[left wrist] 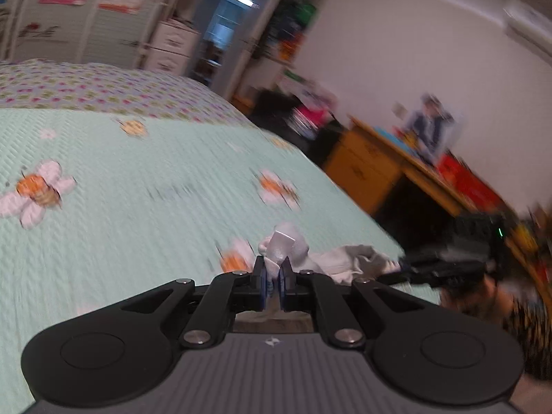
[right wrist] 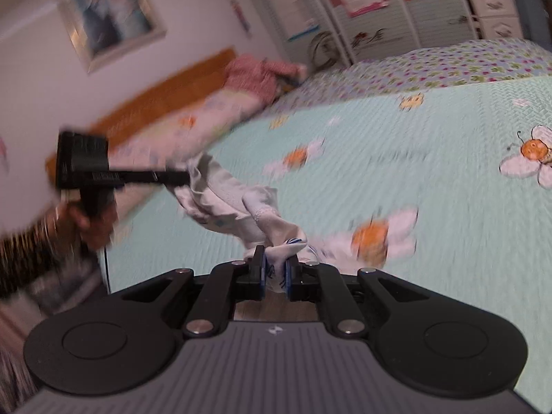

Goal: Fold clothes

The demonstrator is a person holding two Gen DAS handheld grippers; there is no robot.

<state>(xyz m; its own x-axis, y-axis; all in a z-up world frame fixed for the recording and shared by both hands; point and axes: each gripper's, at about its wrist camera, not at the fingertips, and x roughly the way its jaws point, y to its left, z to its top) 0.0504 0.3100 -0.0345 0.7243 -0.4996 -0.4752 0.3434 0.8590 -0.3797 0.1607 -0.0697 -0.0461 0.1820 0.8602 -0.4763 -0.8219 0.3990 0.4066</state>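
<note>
1. Left tongs (left wrist: 272, 272) are clamped tight on one end of a small white garment (left wrist: 345, 258), with a bunched tuft of cloth poking up between the blue pads (left wrist: 264, 281).
2. Right tongs (right wrist: 275, 269) are pinched shut on the other end of that same white garment (right wrist: 224, 200); a bit of blue print shows on the fabric right at the grip.
3. The garment hangs stretched between the two tools, lifted above the bed's mint-green quilt (right wrist: 448, 241). It is crumpled and twisted along its length, so its exact type is hard to tell through the blur.
4. From the right wrist view, the left tool reaches in from the left, its fingertips buried in the far end of the cloth, and a hand (right wrist: 89, 217) grips its handle below, with a patterned sleeve (right wrist: 20, 258) behind it.
5. From the left wrist view, the right tool shows at the right edge as a dark blurred shape, touching the cloth's far end.
6. The quilt carries bee and flower prints, with a floral-dotted bedspread (left wrist: 103, 86) further up the bed.
7. A wooden desk (left wrist: 372, 165) stands beside the bed, cluttered on top.
8. A pink cloth heap (right wrist: 262, 72) sits near the headboard.
</note>
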